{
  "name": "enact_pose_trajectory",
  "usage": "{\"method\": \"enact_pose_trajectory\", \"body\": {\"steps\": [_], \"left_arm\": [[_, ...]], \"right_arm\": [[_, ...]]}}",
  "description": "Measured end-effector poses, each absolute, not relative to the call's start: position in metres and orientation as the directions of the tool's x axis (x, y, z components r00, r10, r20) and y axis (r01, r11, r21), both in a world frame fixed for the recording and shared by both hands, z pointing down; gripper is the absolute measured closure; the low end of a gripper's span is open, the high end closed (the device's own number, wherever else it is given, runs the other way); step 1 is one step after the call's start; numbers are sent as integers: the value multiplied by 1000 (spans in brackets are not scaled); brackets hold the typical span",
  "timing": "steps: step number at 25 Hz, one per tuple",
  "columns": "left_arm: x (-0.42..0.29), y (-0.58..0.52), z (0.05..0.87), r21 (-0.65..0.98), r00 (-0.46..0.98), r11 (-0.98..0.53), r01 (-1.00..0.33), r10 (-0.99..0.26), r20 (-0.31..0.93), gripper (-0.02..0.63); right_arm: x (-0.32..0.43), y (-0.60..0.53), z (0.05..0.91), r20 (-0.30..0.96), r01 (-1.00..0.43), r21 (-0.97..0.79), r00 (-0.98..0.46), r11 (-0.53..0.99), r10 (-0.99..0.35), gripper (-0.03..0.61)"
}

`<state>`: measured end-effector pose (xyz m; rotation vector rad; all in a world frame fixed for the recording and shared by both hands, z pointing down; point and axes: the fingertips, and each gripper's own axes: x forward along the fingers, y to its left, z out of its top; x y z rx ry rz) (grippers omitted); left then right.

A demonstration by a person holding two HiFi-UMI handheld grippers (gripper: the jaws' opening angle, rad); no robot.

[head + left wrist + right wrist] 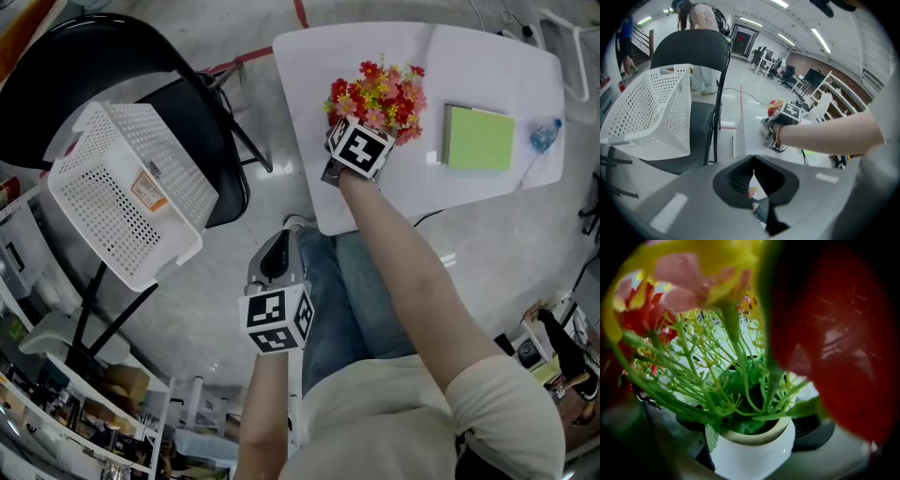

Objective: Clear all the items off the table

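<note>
Reaching out from my seat, I hold the right tongs [353,139] at the near left part of a white worktop [469,56], which fills the one o'clock part of the head view. Those tongs are closed on a flower pot [375,94]. In the right gripper view the small white pot [754,451] fills the gap between the jaws, with a dark pad [816,430] against each of its sides. Green stems rise from it, and red, pink and yellow blooms crowd the lens. The pot stands on the worktop under its bouquet, close to the worktop's nine o'clock edge.

At three o'clock from the pot lies a green notebook [480,138], flat on the worktop and apart from the flowers. At three o'clock from the notebook, near the far edge, lies a clear water bottle [545,135] with a blue cap.

My left tongs [275,265] hang at six o'clock from the right ones, off the worktop and above my blue jeans [328,300]. In the left gripper view the jaws [753,171] are pressed together with nothing gripped.

At nine o'clock in the head view a white perforated basket [122,192] sits tilted on the seat of a black folding chair [84,75]. The left gripper view shows the same basket [651,112] at nine o'clock and my right forearm stretched across at three o'clock.
</note>
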<state>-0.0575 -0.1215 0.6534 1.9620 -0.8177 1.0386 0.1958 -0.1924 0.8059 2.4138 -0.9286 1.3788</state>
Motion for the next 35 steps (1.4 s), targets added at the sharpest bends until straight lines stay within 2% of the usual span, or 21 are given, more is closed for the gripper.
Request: {"method": "enact_pose_trajectory", "body": {"steps": [18,24,35], "left_arm": [[-57,-109,637,316,481,-527,-789,-211,851,604],[-62,-101,629,313,486,-532,-787,-220,846,604],[-83,-95,603,295,492,-534,-792,-274,826,604]], "right_arm": [[192,-173,796,842,-676,-148,296,-722,-450,52],[182,-147,798,871,-679,-115,281,-725,-402,52],[158,-144,742,820,-750,-141,278,-646,-501,52]]}}
